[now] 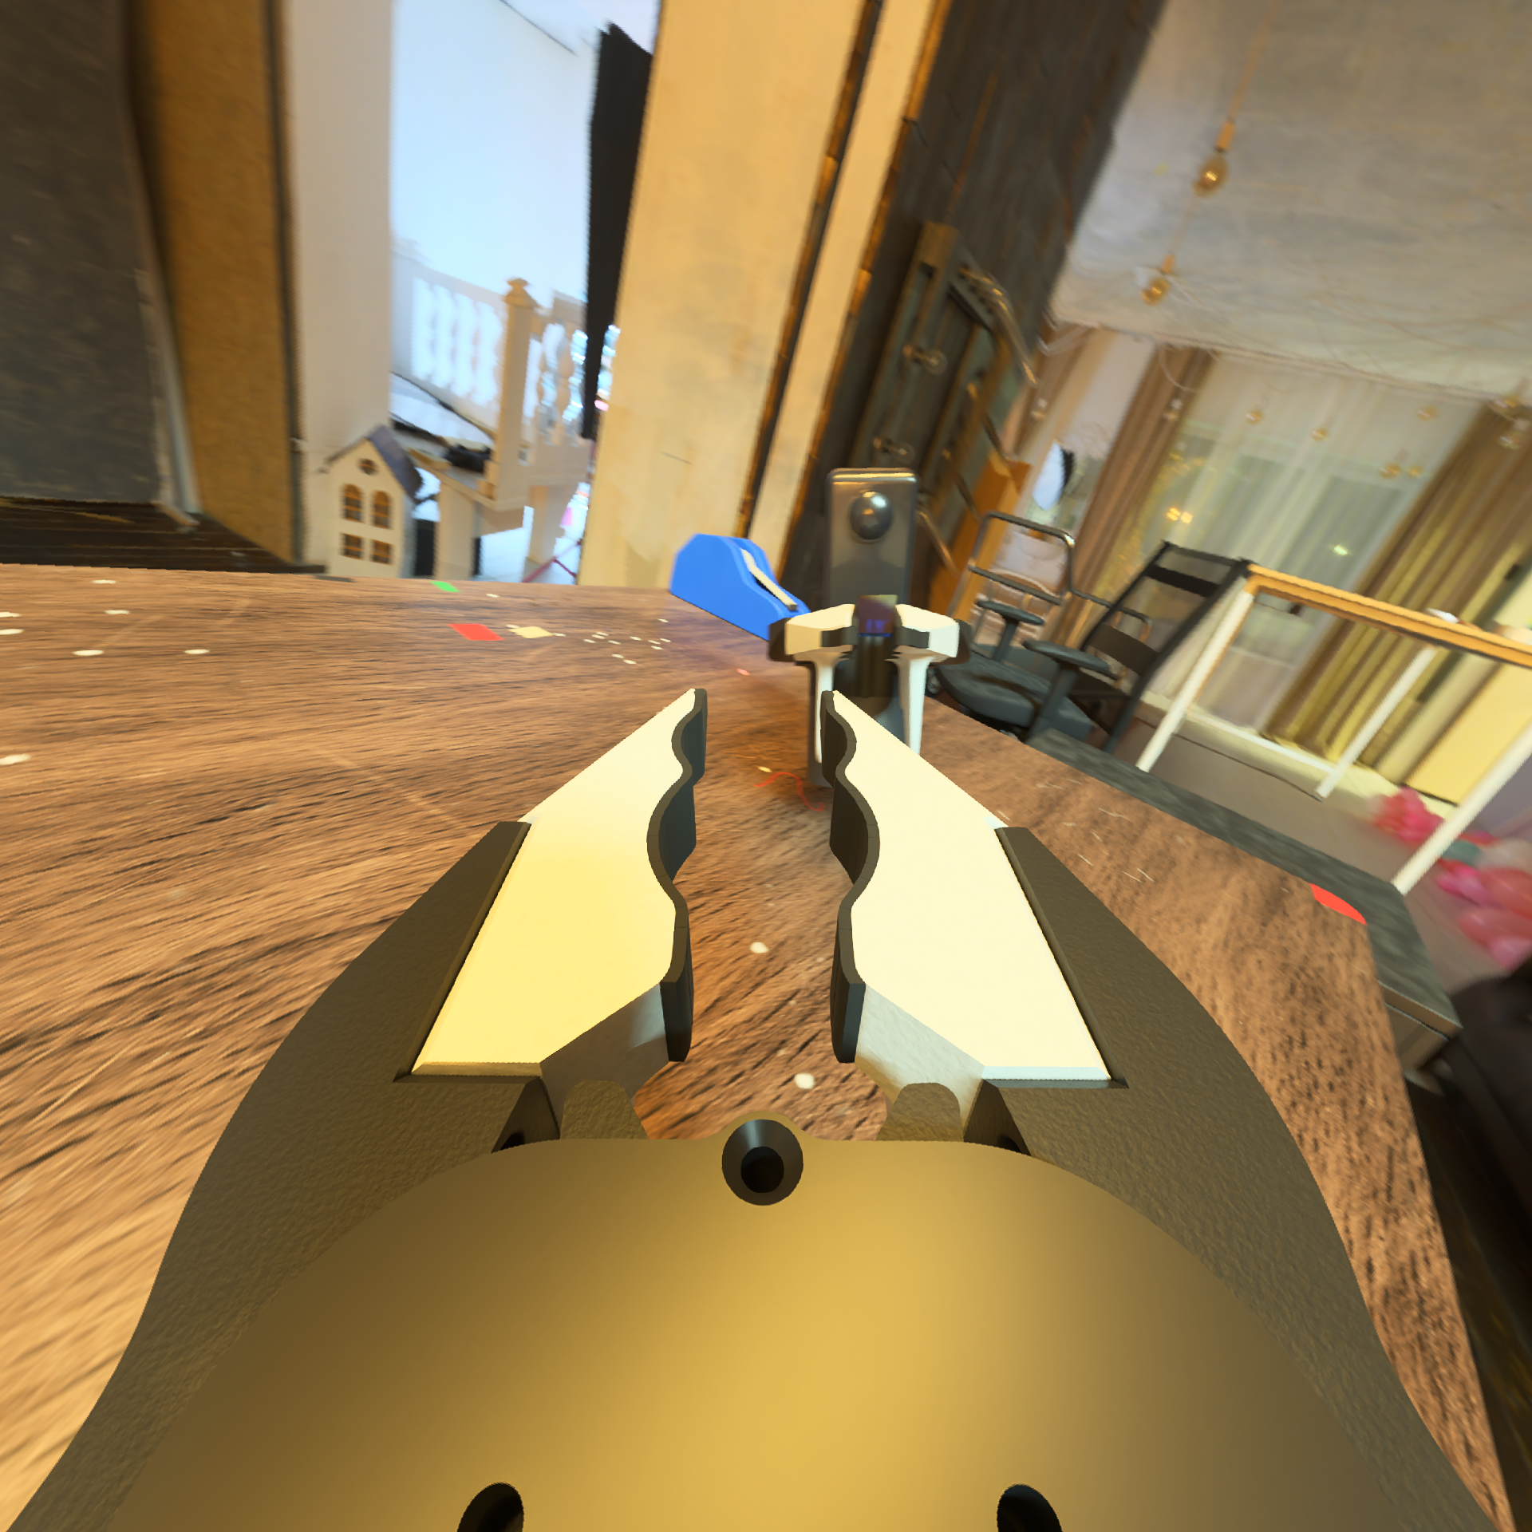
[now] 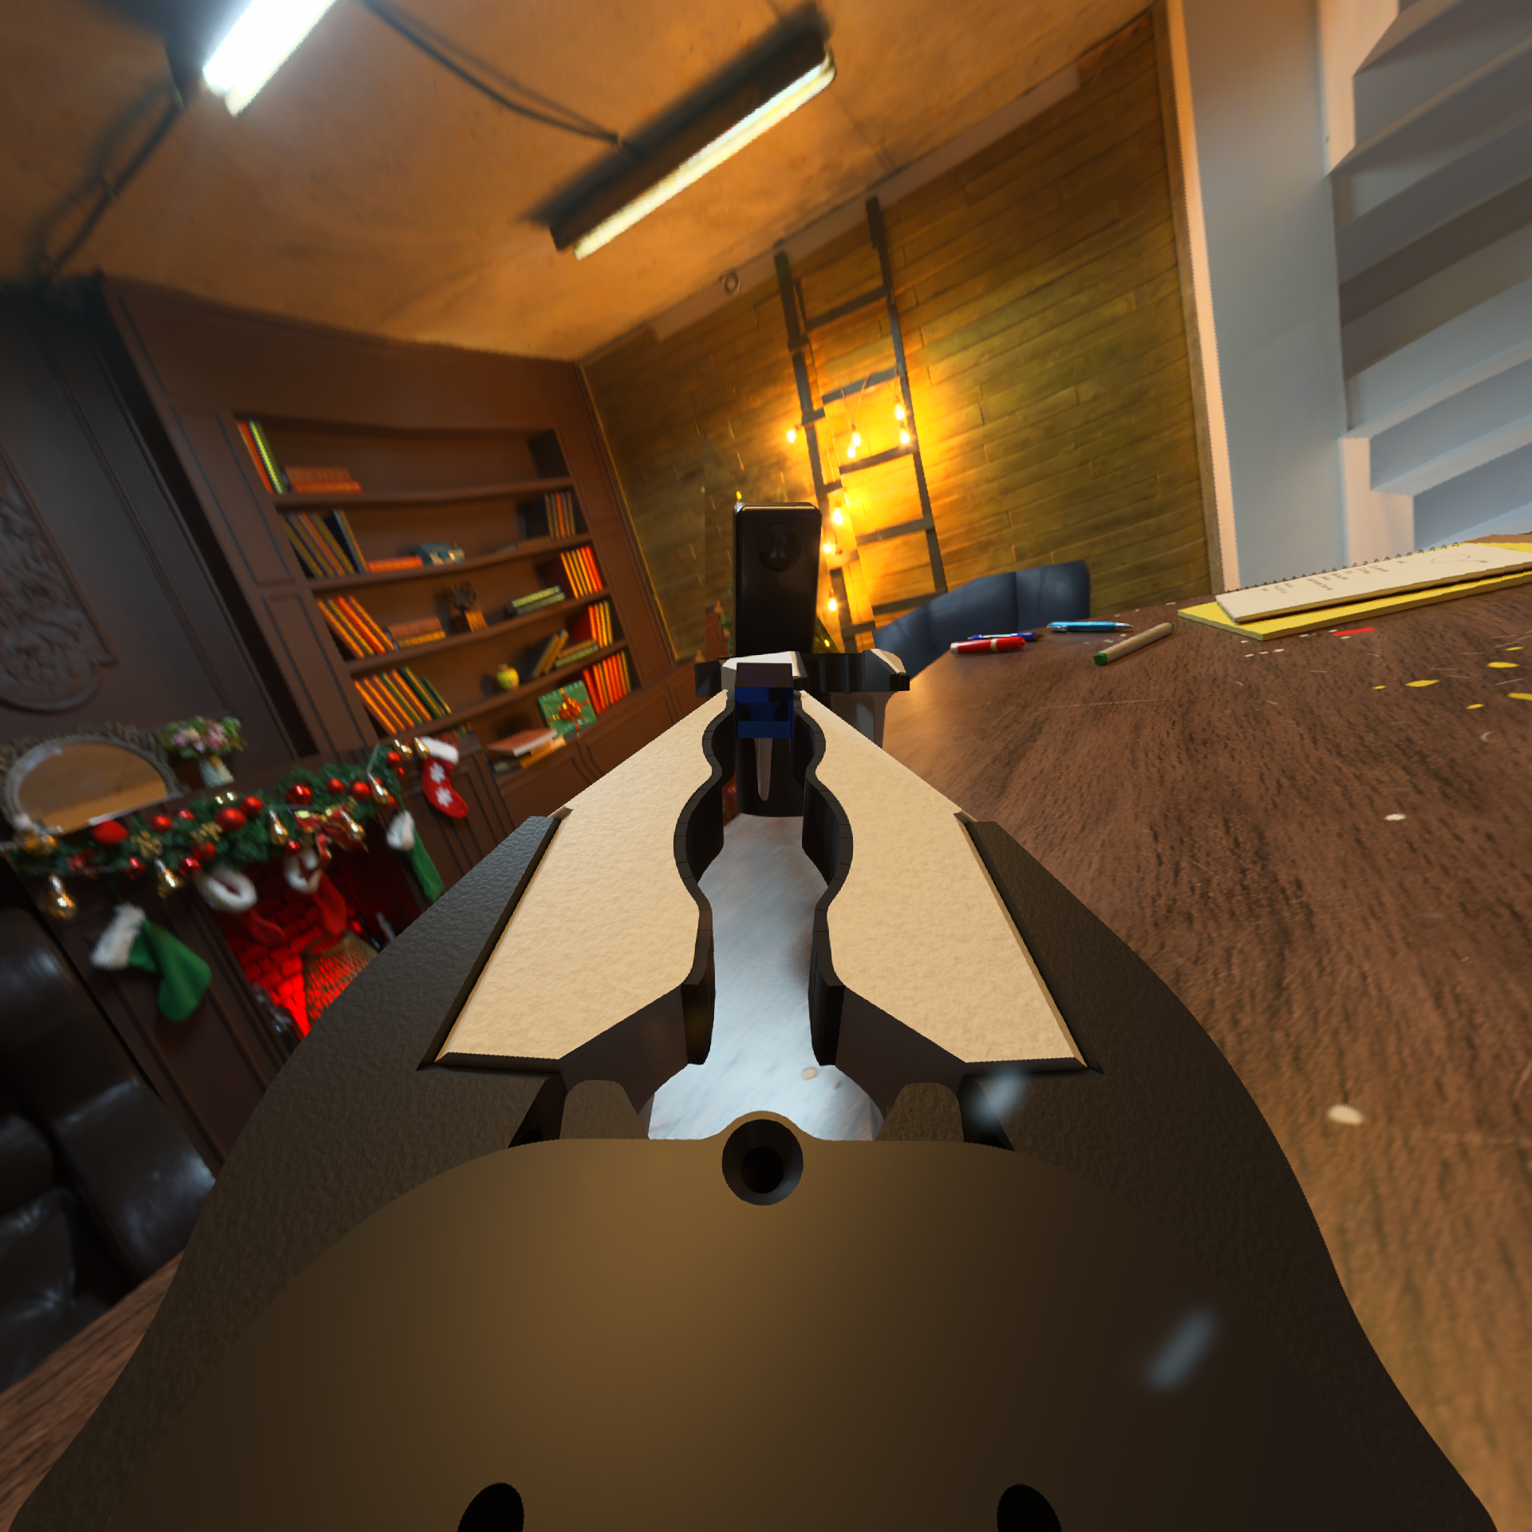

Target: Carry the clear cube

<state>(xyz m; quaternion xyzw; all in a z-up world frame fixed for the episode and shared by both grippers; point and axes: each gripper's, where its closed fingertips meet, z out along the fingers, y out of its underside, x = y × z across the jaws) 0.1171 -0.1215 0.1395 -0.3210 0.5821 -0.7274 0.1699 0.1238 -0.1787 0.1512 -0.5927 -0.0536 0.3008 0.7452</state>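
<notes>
Two grippers face off over a wooden table (image 1: 332,829).
Right gripper (image 2: 763,705) pinches the clear cube (image 2: 763,700) at its fingertips; left gripper (image 1: 763,721) is spread, holding nothing (blue object (image 1: 729,580) beyond shows only here).

Left gripper (image 1: 763,713): rounded olive-gold housing, one round recessed hole at top centre, two dark openings at the lower edge. Fingers (image 1: 580,904) are cream-faced plates in dark textured holders, with wavy dark inner edges. Right gripper (image 2: 763,705): same build, housing darker brown, finger faces tan and grainy.
</notes>
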